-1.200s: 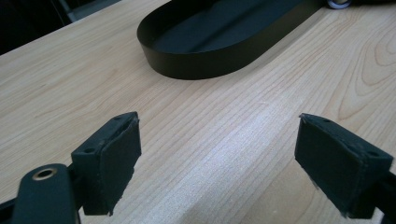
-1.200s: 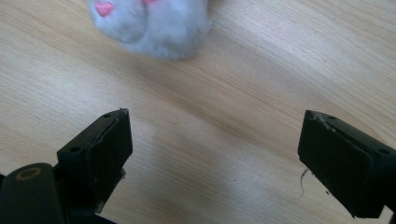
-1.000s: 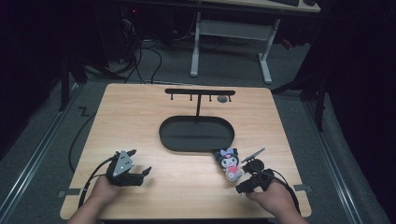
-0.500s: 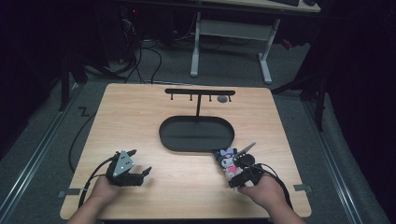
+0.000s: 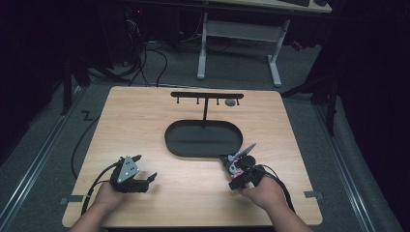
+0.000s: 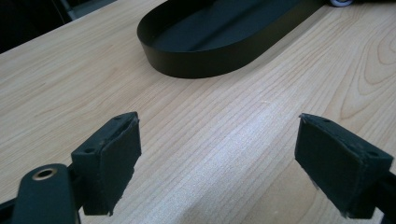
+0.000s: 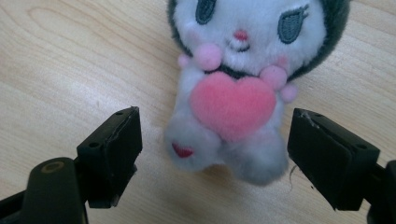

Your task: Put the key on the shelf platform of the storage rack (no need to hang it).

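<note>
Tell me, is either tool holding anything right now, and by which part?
Nothing is held. The right tool has its jaws open either side of the plush toy, pads clear of it. The left tool is open over bare table.

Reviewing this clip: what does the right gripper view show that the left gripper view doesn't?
Right gripper view: a plush toy with a pink heart on its chest lies between the open right gripper jaws, untouched by the pads. Left gripper view: the black oval tray beyond the open left gripper. Both: the wooden table and two black jaws standing apart.
</note>
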Tool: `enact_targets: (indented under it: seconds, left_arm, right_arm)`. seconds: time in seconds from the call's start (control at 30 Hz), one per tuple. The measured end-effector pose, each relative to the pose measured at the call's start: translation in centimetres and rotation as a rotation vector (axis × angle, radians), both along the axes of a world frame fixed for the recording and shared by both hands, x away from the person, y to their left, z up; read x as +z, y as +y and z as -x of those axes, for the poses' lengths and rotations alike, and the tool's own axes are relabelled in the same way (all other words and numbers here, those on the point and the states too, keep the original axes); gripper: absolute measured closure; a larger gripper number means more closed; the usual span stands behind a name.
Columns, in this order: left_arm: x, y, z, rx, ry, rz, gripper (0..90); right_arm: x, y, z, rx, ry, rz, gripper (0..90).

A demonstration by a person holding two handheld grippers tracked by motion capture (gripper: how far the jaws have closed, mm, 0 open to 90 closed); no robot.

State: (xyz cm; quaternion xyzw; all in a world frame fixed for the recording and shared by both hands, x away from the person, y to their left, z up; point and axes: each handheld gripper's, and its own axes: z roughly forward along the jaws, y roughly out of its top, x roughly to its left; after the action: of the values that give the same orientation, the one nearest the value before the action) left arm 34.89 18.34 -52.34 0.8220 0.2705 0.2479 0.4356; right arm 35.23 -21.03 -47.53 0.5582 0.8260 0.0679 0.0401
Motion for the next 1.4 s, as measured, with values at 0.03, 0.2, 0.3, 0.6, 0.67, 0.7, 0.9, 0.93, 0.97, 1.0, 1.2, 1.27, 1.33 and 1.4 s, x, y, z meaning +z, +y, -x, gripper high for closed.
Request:
enact_targets:
  seconds: [0.03,0.2,0.3,0.6,0.67,0.7,0.9,0.93,0.97,1.0,1.2,1.27,1.33,1.4]
  left_arm:
    - [0.0,0.0,0.0,0.000,0.000,0.000,15.4]
    - [0.0,0.0,0.0,0.002,0.001,-0.002,15.4]
    - [0.0,-0.1,0.0,0.002,-0.003,-0.008,15.4]
    - [0.0,-0.1,0.0,0.004,-0.002,-0.014,15.4]
    - [0.0,-0.1,0.0,0.004,-0.002,-0.014,15.4]
    - [0.0,-0.1,0.0,0.004,-0.002,-0.014,15.4]
    - [0.0,-0.1,0.0,0.005,-0.002,-0.014,15.4]
    - [0.0,-0.1,0.0,0.004,-0.002,-0.014,15.4]
    - [0.0,-0.1,0.0,0.004,-0.002,-0.014,15.4]
    - [0.0,-0.1,0.0,0.005,-0.002,-0.015,15.4]
    - [0.0,-0.1,0.0,0.004,-0.003,-0.018,15.4]
    - [0.0,-0.1,0.0,0.005,-0.002,-0.016,15.4]
    - [0.0,-0.1,0.0,0.005,-0.001,-0.016,15.4]
    - [0.0,-0.1,0.0,0.005,-0.001,-0.017,15.4]
  right_arm:
    - [-0.1,0.0,-0.1,-0.001,0.000,0.000,18.6]
    - [-0.4,0.1,-0.3,-0.008,-0.006,0.005,22.4]
    - [-0.5,0.4,-0.3,-0.004,-0.022,0.016,29.3]
    - [-0.2,-0.2,-0.5,-0.036,0.002,-0.004,47.8]
    - [0.1,0.0,-0.3,-0.029,-0.010,0.002,48.5]
    - [0.1,0.0,-0.3,-0.029,-0.010,0.002,48.5]
    - [1.7,0.0,0.1,-0.016,-0.028,-0.002,48.9]
    - [2.3,-0.2,0.2,-0.012,-0.040,-0.005,48.9]
    - [2.3,-0.2,0.2,-0.012,-0.040,-0.005,48.9]
    - [2.8,-0.5,0.2,-0.006,-0.049,-0.010,48.9]
    - [4.1,-0.7,0.2,-0.007,-0.082,-0.020,48.9]
    - [4.6,-0.7,0.0,-0.005,-0.088,-0.020,48.9]
    - [4.9,-0.7,-0.2,-0.009,-0.098,-0.024,48.9]
    - [5.3,-0.6,-0.5,-0.007,-0.113,-0.024,48.9]
